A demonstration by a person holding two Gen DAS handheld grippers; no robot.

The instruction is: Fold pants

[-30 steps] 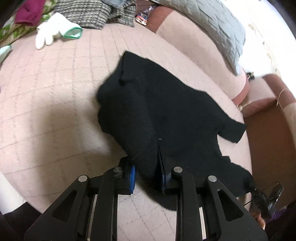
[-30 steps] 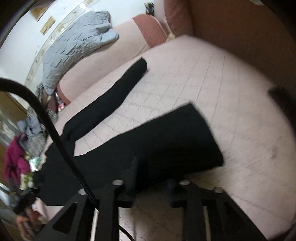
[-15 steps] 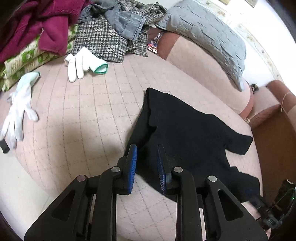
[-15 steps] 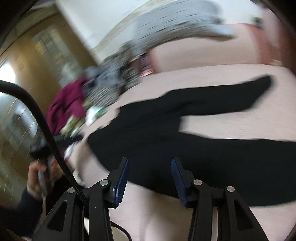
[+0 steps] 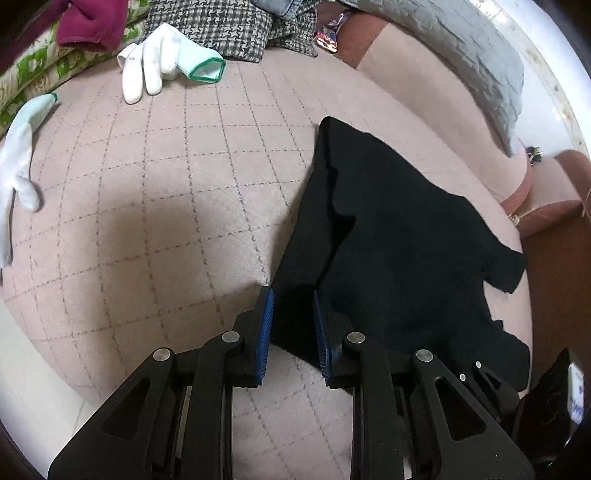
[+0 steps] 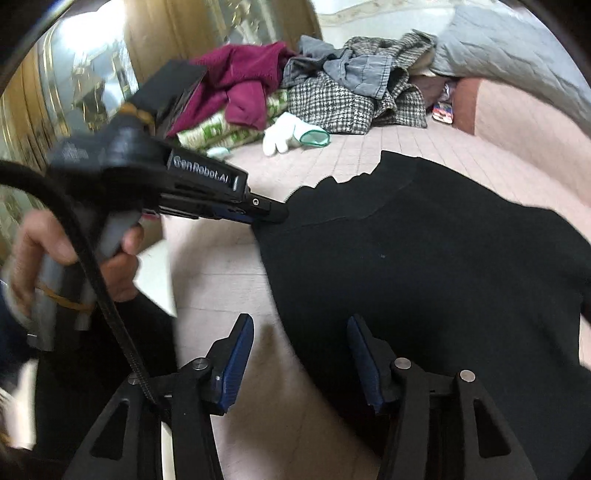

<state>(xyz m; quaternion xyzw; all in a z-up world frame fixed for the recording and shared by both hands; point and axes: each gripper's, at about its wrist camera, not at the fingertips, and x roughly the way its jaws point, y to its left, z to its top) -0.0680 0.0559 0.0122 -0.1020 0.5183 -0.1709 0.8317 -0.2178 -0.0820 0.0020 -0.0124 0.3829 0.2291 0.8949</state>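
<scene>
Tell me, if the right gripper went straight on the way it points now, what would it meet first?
Most likely the black fabric pants, spread on the pink quilted bed cover. The right gripper stands open over their near edge, pointing downward; depth is unclear.

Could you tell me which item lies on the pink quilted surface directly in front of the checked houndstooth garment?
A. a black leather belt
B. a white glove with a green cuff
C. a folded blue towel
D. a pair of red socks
B: the white glove with a green cuff lies on the pink quilted surface just in front of the houndstooth garment, also seen in the right wrist view.
</scene>
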